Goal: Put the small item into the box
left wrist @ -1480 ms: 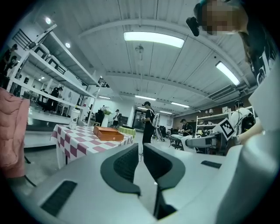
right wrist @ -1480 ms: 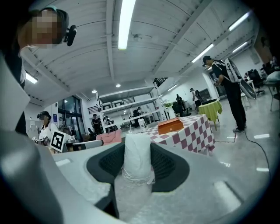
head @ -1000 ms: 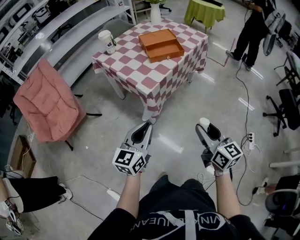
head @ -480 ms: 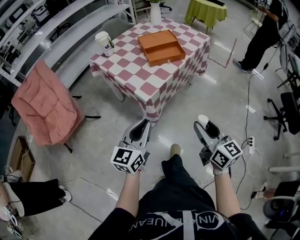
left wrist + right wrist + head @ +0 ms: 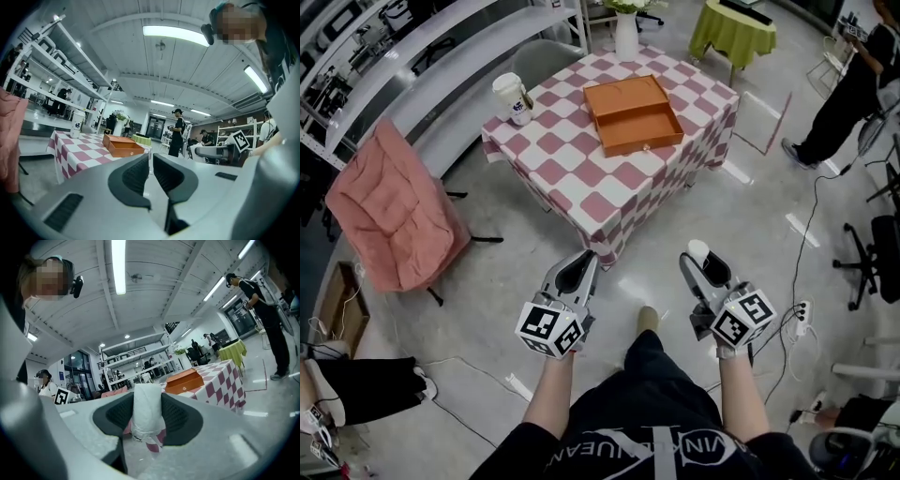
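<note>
Small white item point(image 5: 146, 420) stands upright, long axis vertical in frame, grasped by the right tongs point(image 5: 147, 404); left tongs point(image 5: 151, 165) clenched empty; orange box point(image 5: 633, 114) on tabletop point(image 5: 553, 173), upper centre.

Bright, even light comes from ceiling strip lights point(image 5: 176, 33) high above the checkered table point(image 5: 581, 178). The glossy floor point(image 5: 750, 216) beside the table carries pale streaks of glare, and the shadow under the table is soft. Both gripper views bulge and darken toward their round edges. Close to the lens, the left gripper point(image 5: 149, 164) and right gripper point(image 5: 147, 401) look slightly soft.
</note>
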Available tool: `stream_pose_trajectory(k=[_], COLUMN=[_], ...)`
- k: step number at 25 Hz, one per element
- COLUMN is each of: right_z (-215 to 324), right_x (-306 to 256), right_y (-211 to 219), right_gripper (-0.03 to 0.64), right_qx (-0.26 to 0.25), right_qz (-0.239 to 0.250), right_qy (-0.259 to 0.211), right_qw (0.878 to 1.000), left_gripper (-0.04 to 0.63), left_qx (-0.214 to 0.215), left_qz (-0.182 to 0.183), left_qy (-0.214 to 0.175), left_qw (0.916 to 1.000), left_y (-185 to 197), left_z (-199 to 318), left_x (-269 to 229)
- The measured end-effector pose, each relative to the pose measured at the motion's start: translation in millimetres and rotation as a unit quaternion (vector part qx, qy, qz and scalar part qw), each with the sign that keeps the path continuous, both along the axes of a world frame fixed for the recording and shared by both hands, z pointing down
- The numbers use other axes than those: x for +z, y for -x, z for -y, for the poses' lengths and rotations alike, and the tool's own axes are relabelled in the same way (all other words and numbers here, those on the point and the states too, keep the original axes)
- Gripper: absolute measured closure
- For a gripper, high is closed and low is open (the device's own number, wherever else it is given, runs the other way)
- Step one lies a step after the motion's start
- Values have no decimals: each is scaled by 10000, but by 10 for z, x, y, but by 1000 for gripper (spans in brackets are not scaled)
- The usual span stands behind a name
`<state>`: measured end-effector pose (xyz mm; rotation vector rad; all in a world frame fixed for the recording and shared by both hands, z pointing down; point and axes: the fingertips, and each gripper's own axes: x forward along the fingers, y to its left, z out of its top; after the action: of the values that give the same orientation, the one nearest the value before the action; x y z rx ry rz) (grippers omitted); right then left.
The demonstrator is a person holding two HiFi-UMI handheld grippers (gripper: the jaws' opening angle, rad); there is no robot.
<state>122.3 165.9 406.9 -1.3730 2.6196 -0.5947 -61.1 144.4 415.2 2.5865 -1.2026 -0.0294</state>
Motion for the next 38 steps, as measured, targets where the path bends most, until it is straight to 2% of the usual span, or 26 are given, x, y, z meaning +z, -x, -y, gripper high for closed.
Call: stream_pose_trajectory(k=[13, 22, 30, 38], right_z=[832, 1277, 1467, 1540], right_x=[-50, 5, 80, 60], right_y=[-194, -313, -267, -222], right_gripper=[437, 437, 437, 437], right_qx=[-211, -455, -705, -791], right_qz=[137, 143, 177, 274], right_qy=[-10, 70, 114, 145], right_qw=[9997, 9988, 9973, 9964], left_gripper=[569, 569, 569, 569], left_qx=[-11, -283, -471, -555], left_qz=[130, 167, 197, 187], left_qy=[4, 112, 186, 81], left_qw=[9999, 9994, 9985, 9983], left_y=[-282, -365, -358, -310], left_z=[742, 1120, 1234, 1300], left_x=[-44, 38, 152, 28])
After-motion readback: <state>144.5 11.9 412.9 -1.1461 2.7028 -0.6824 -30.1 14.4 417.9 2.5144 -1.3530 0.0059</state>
